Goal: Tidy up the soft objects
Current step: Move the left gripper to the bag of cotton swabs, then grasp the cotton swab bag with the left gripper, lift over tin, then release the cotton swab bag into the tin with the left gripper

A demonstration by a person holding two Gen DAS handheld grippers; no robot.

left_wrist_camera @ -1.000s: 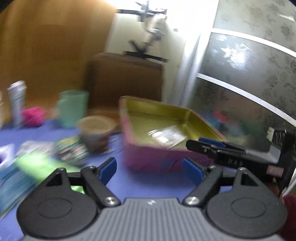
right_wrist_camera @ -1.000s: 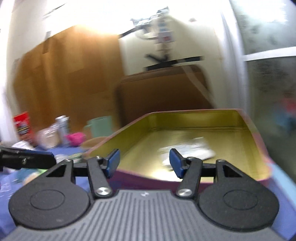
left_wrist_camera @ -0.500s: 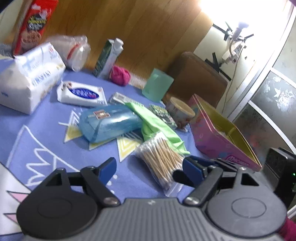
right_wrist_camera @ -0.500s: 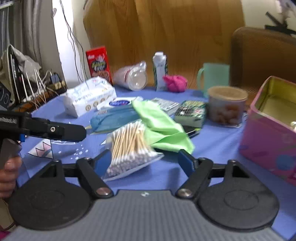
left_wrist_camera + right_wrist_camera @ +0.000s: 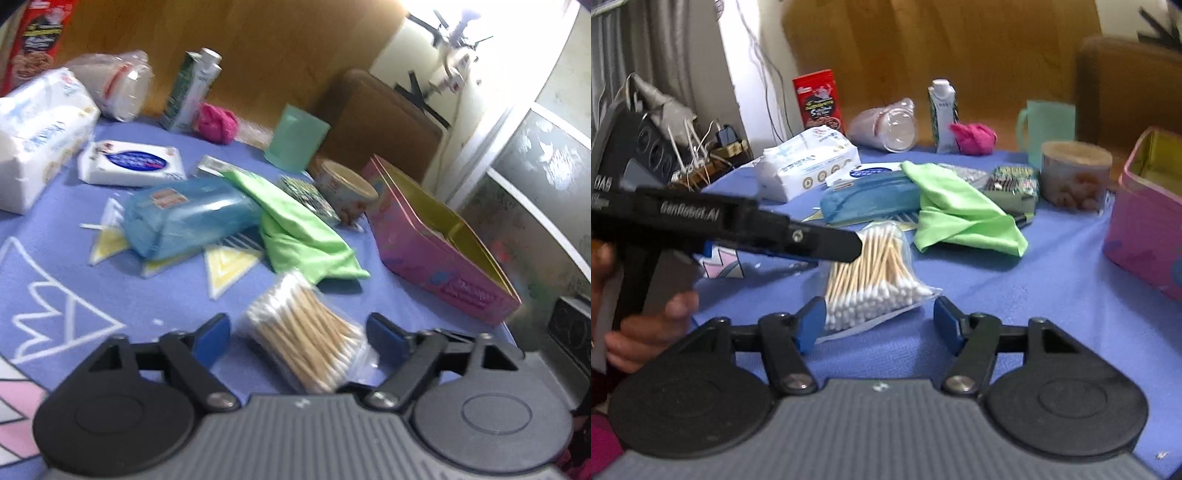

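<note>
Teal mug (image 5: 296,138), carton (image 5: 190,96) (upright), red box (image 5: 819,100)

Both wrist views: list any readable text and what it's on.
"GenRobot.AI": side of the left gripper, seen in the right wrist view.
"DAS": partly visible on that gripper's body.
Red box, white tissue pack, carton, pink tin: print too blurred to read.

A clear bag of cotton swabs (image 5: 308,341) lies flat on the blue mat, a crumpled green cloth (image 5: 295,229) just beyond it, draped against a blue pouch (image 5: 188,218). An open pink tin (image 5: 439,240) stands nearby.
</note>
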